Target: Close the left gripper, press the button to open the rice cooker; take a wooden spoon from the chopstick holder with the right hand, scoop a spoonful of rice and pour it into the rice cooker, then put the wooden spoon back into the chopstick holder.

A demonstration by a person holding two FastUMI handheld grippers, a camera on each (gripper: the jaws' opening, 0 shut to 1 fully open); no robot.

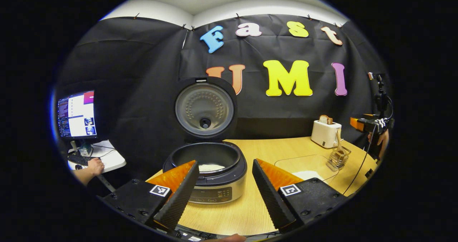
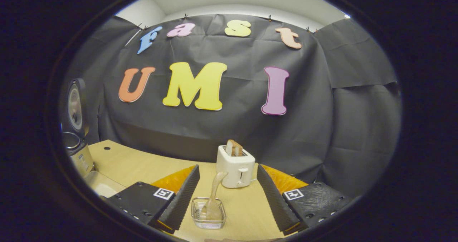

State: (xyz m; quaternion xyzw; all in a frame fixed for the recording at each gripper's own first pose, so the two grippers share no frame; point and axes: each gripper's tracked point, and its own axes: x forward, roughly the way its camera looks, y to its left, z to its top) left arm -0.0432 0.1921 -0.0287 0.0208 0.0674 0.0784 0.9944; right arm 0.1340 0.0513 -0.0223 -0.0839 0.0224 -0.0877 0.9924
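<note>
The rice cooker [image 1: 211, 174] stands on the wooden table with its lid [image 1: 204, 108] raised upright, and white rice lies in its dark inner pot. My left gripper [image 1: 223, 195] is open, its fingers framing the cooker's front panel from a short way back. A wire chopstick holder [image 2: 208, 212] holds the wooden spoon [image 2: 214, 199], handle up. My right gripper [image 2: 229, 202] is open just behind the holder, with nothing between its fingers. The same holder [image 1: 339, 158] and spoon [image 1: 338, 139] appear at the right in the left gripper view, along with the right gripper [image 1: 368, 123] held by a hand.
A white toaster [image 2: 236, 167] with bread in it stands behind the holder. A clear tray [image 1: 304, 165] with white rice lies right of the cooker. A monitor [image 1: 77, 114] and keyboard sit on a side desk at the left, with a person's hand beside them.
</note>
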